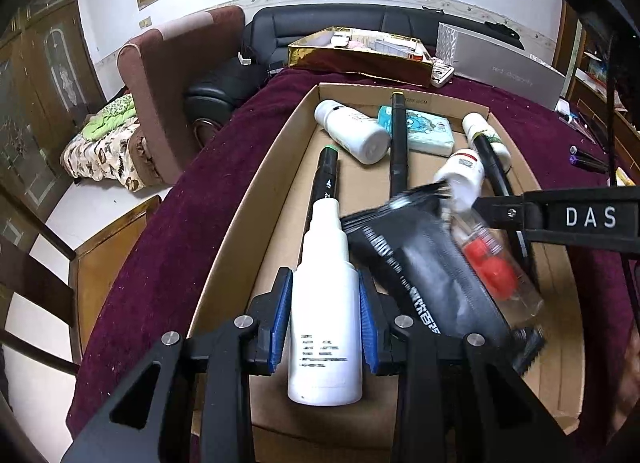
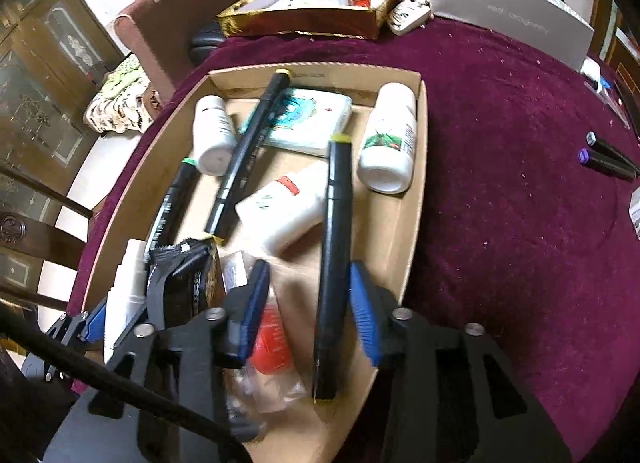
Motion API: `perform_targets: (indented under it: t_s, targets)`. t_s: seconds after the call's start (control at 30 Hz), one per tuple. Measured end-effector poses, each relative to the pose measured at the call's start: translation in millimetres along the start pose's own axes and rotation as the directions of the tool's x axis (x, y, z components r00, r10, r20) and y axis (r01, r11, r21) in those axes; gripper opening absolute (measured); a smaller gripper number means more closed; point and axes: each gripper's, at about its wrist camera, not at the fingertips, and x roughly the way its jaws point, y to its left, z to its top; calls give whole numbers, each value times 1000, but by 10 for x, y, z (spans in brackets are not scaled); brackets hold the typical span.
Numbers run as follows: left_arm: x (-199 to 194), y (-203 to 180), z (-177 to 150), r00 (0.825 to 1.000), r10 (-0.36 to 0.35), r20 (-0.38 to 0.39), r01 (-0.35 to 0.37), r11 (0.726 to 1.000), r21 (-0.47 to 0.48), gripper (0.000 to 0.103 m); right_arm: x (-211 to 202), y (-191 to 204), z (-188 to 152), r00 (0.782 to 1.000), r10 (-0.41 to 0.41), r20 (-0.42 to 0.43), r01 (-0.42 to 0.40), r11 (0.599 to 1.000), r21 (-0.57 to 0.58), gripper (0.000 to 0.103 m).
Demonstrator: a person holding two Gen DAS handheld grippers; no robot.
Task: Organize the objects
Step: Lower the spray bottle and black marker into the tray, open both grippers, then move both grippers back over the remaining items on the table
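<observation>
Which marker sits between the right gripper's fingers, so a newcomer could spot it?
Start at the shallow cardboard tray on the maroon cloth. Near its right wall a black marker runs lengthwise, its near half lying between the open blue pads of the right gripper. It has yellow caps at both ends, and is the marker nearest the white bottle with the green label.

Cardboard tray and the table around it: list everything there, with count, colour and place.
cardboard tray: one, brown, on the cloth
cloth: one, maroon, covers the table
spray bottle: one, white, in the left gripper
bottles: three, white, lying in the tray
markers: five, black; three in the tray, two on the cloth beside it
tissue pack: one, pale blue, tray's far end
pouch: one, black, tray's near end
packet: one, clear with red contents, beside the pouch
gold box: one, table's far edge
grey box: one, far corner
left gripper: shut on the spray bottle
right gripper: open, one marker between its pads
</observation>
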Motion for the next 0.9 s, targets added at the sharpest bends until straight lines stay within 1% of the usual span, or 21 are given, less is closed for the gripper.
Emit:
perform_targets:
  t_s: [0.13,0.4,0.53,0.6,0.67,0.7,0.9]
  targets:
    - [-73,-3,23,1000,-15,9,15,1000,-10,27,-126,19,-24,999,15,35,-15,1000,-3,49]
    - [-313,-56,55,998,1,57,-1,1000,0,27,-318,-26,-65,997,31,74,-32,999,10,50]
    - [-497,-109,72,995,16,96,-17,1000,10,27,-425,-65,-98,995,35,95,-36,999,11,50]
    - [-563,-151,80,993,26,112,-29,999,20,30,-480,-90,-120,994,34,107,-35,999,10,50]
    - [-643,-205,81,990,36,134,-41,999,33,39,-549,-127,-146,992,29,123,-30,1000,9,50]
    - [-677,-232,82,989,38,145,-44,998,37,40,-572,-147,-156,991,27,128,-29,1000,8,50]
    - [-845,-450,86,984,37,174,-50,996,74,41,-748,-340,-239,987,29,161,-33,999,23,51]
